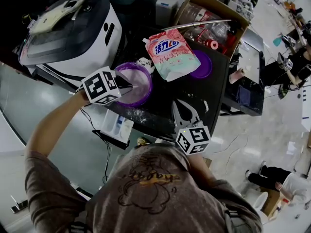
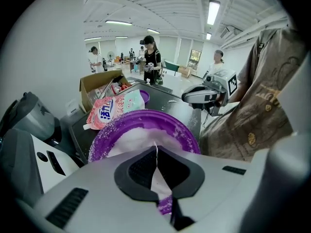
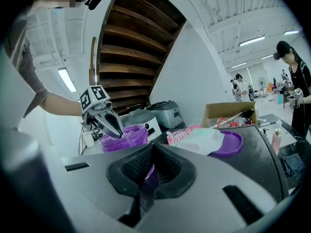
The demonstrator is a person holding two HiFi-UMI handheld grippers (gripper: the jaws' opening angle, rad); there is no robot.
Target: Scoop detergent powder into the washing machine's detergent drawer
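A purple bowl of white detergent powder stands on the dark table. My left gripper reaches in from the left and is shut on the bowl's near rim; powder fills the bowl just beyond its jaws. My right gripper hovers over the table right of the bowl, shut on a purple scoop whose handle shows between its jaws. A pink detergent bag lies behind the bowl. The white detergent drawer juts out below the table's left edge.
A white washing machine sits at the left. A purple lid lies under the bag's right side. A cardboard box of bottles stands at the back. Spilled powder dusts the table. People stand at far tables.
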